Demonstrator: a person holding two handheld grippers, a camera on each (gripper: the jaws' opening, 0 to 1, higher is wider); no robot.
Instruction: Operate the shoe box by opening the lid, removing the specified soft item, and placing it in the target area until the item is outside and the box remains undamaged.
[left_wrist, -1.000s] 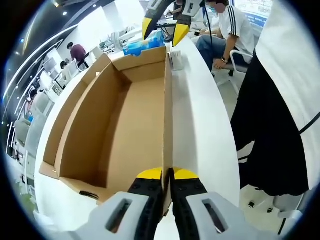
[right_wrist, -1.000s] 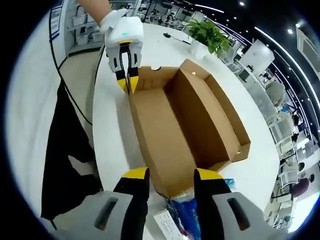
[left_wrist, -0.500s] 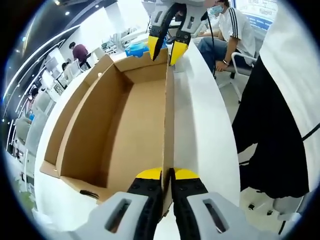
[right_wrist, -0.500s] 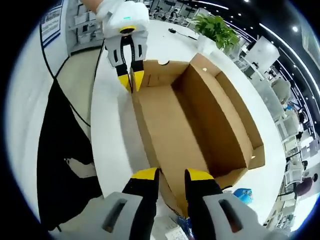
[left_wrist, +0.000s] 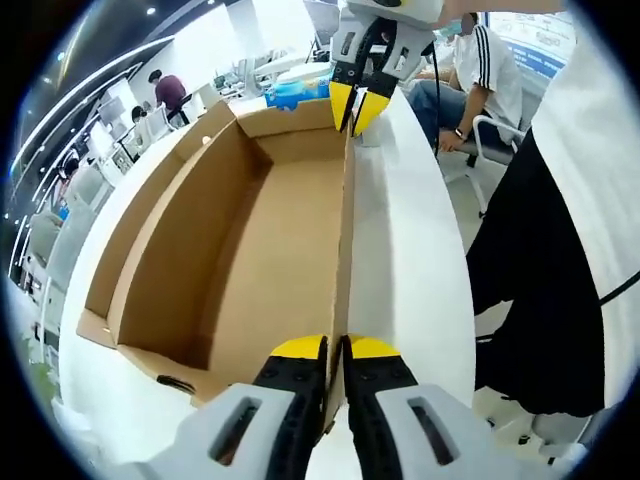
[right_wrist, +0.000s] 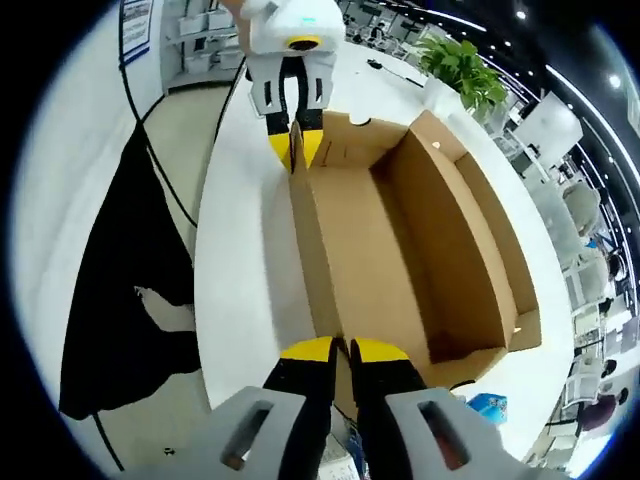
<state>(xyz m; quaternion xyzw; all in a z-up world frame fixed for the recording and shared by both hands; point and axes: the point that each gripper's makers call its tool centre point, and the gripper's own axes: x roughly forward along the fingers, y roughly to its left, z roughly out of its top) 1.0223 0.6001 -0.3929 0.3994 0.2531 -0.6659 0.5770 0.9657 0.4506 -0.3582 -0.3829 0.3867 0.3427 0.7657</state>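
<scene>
— Where is the shoe box (left_wrist: 250, 230) found, and in what state?

— It is seen lying open on the white tabletop (left_wrist: 400, 250), its brown cardboard interior bare. One long wall stands upright on the side nearest the tabletop's edge, and that wall is gripped at both ends.

— How are the jaws set?

— The left gripper (left_wrist: 335, 350) is seen with its yellow-tipped jaws drawn narrow, pinched on the top edge of that wall at the near end of its own view. The right gripper (right_wrist: 340, 352) is likewise closed narrow on the same wall at the opposite end. Each gripper is also seen at the far end of the wall in the other's view: the right gripper (left_wrist: 357, 103) at the top of the left gripper view, the left gripper (right_wrist: 296, 146) at the top of the right gripper view.

— And the soft item?

— A blue, crinkled package (left_wrist: 295, 92) is seen on the tabletop just beyond the box's far short wall in the left gripper view; in the right gripper view a bit of blue (right_wrist: 482, 405) shows beside the box's near corner. It is probably the same item, though the view is too small to be sure.

— What lies around?

— A potted green plant (right_wrist: 462, 68) stands on the tabletop past the box. A seated person in a striped shirt (left_wrist: 478, 75) is seen beyond the tabletop, and dark clothing (left_wrist: 545, 280) hangs beside its edge.
</scene>
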